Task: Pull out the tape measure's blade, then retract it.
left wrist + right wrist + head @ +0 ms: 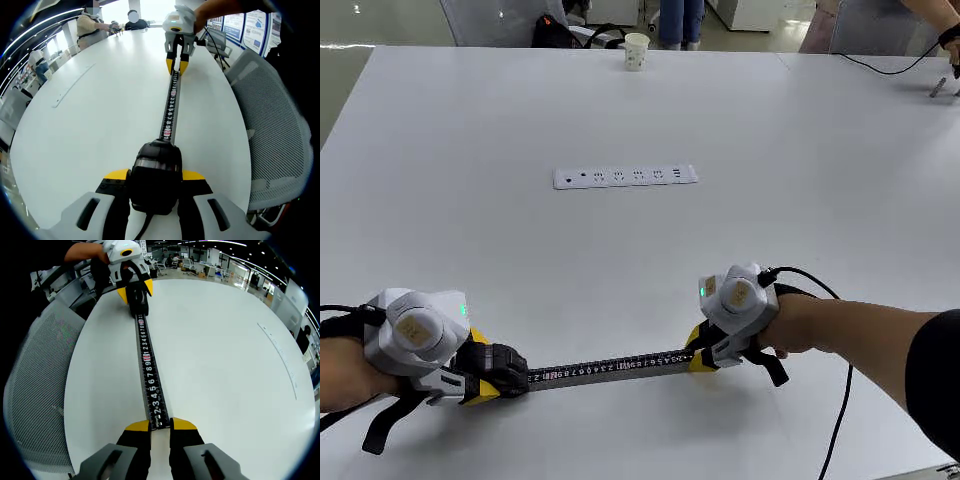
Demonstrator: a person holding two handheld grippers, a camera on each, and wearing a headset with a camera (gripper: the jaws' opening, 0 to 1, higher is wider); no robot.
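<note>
A black tape measure case [154,175] sits between the yellow-tipped jaws of my left gripper [152,176], which is shut on it at the table's near left [492,372]. Its black blade [610,368] with white numbers runs flat over the white table [620,250] to my right gripper [700,355]. In the right gripper view the right gripper [160,426] is shut on the blade's end [156,420], and the blade [148,365] leads away to the case [136,296]. The left gripper view shows the blade [170,107] stretching to the right gripper [177,65].
A white power strip [625,177] lies flat at mid-table. A paper cup [637,51] stands near the far edge. A grey mesh chair [275,115] is beside the table's near edge. People stand and sit at the far side.
</note>
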